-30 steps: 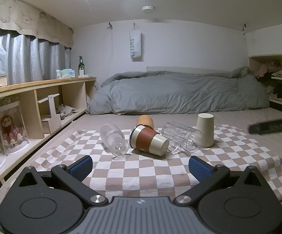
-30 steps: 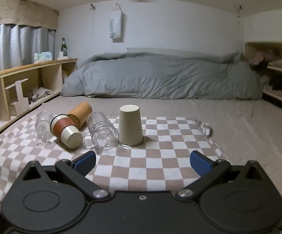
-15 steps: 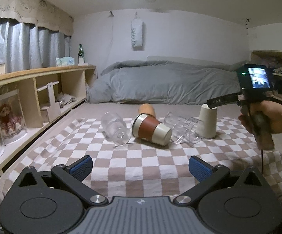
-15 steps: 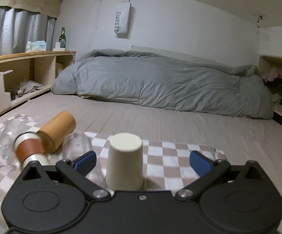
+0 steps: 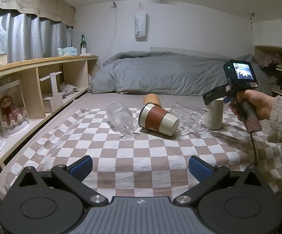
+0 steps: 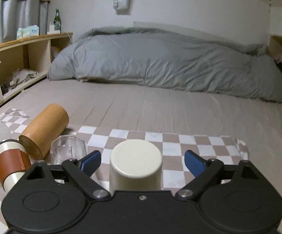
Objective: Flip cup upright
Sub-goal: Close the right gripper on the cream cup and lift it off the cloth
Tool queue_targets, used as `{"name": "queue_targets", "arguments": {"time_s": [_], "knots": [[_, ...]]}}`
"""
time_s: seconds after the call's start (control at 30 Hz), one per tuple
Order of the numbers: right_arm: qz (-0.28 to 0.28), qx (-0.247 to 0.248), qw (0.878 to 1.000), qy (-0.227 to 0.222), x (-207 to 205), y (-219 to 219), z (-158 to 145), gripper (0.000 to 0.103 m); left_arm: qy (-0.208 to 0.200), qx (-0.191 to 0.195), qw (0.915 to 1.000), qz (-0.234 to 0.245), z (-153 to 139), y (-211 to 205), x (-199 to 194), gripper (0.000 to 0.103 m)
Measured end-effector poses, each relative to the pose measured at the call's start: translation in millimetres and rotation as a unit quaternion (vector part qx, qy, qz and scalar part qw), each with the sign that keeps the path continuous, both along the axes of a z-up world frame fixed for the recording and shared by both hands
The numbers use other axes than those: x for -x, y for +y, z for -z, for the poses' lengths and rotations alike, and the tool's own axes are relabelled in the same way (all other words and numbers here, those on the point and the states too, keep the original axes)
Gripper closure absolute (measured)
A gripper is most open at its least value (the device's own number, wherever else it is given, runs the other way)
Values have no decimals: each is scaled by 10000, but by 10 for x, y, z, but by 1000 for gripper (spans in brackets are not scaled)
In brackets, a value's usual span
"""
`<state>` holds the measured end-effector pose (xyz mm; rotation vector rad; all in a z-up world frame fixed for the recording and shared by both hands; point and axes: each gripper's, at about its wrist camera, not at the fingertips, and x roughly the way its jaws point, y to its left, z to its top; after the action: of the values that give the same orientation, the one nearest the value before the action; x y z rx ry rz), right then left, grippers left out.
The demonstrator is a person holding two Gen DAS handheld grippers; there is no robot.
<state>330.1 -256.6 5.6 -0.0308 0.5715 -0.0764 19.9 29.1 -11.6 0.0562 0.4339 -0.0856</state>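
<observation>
A cream cup point(image 6: 135, 165) stands upside down on the checkered cloth point(image 5: 141, 156); it also shows in the left wrist view point(image 5: 213, 115), partly behind the right gripper. My right gripper point(image 6: 141, 160) is open, its blue fingers on either side of the cup's upper part, not touching it. My left gripper point(image 5: 140, 167) is open and empty, low over the cloth's near edge, well short of the cups.
Lying on their sides left of the cream cup: a clear glass point(image 5: 189, 118), a cream cup with a brown sleeve point(image 5: 157, 119), a ribbed glass point(image 5: 121, 118) and a wooden cup point(image 6: 44, 129). A grey duvet point(image 6: 160, 64) lies behind; wooden shelves point(image 5: 33, 81) run along the left.
My right gripper has moved forward and down until the upside-down cream cup sits between its open fingers. My left gripper has barely moved.
</observation>
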Motion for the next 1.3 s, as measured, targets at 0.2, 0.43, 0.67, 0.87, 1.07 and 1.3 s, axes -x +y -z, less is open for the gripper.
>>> {"name": "queue_targets", "arguments": {"time_s": [0.2, 0.43, 0.67, 0.87, 1.07, 1.3], "knots": [[-91, -36, 9999, 116, -24, -14, 6, 42, -44, 72, 10000, -5, -28, -4, 22, 0], [206, 137, 9995, -184, 290, -298, -94, 42, -148, -11, 9998, 145, -26, -145, 47, 0], [583, 136, 9982, -90, 720, -669, 76, 42, -241, -82, 9994, 220, -22, -253, 70, 0], [512, -16, 9986, -157, 1134, -750, 25, 42, -264, -141, 9993, 222, -15, -300, 63, 0], [311, 106, 9994, 100, 1590, -631, 18, 42, -280, -178, 9992, 232, -6, -320, 76, 0], [254, -425, 9946, 909, 1832, -724, 315, 43, -281, -234, 9988, 336, 5, -424, 74, 0]]}}
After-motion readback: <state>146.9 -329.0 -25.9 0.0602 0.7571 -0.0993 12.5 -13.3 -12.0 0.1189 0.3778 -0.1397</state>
